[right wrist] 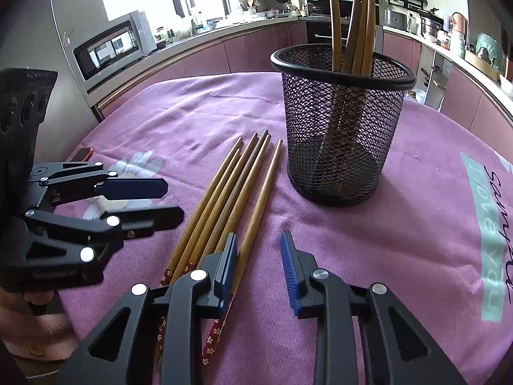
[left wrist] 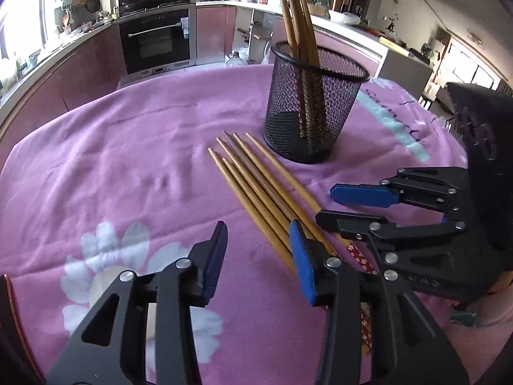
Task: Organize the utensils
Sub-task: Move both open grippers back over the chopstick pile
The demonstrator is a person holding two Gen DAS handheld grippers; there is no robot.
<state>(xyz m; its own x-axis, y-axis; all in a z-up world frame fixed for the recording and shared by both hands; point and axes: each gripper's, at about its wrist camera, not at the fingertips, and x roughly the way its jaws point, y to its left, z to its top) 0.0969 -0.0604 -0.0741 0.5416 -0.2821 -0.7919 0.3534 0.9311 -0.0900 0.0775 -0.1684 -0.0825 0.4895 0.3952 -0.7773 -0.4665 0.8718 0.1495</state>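
Observation:
Several wooden chopsticks point(left wrist: 256, 186) with red patterned ends lie side by side on the pink cloth point(left wrist: 128, 160), tips toward a black mesh cup point(left wrist: 315, 106). Several more chopsticks point(left wrist: 295, 16) stand in that cup. My left gripper point(left wrist: 256, 234) is open just left of the bundle, its right finger over the nearest sticks and only cloth in the gap. My right gripper point(right wrist: 259, 240) is open low over the bundle's point(right wrist: 224, 192) right side; the outermost stick runs under its left finger. Each gripper shows in the other's view: right gripper point(left wrist: 325, 203), left gripper point(right wrist: 174, 202). The cup point(right wrist: 343, 122) stands beyond.
The cloth carries a white flower print point(left wrist: 105, 269) and a teal lettered strip point(right wrist: 490, 240). A small reddish object point(right wrist: 84, 154) lies at the table's far left edge. Kitchen counters, an oven point(left wrist: 157, 45) and a microwave point(right wrist: 109, 51) ring the table.

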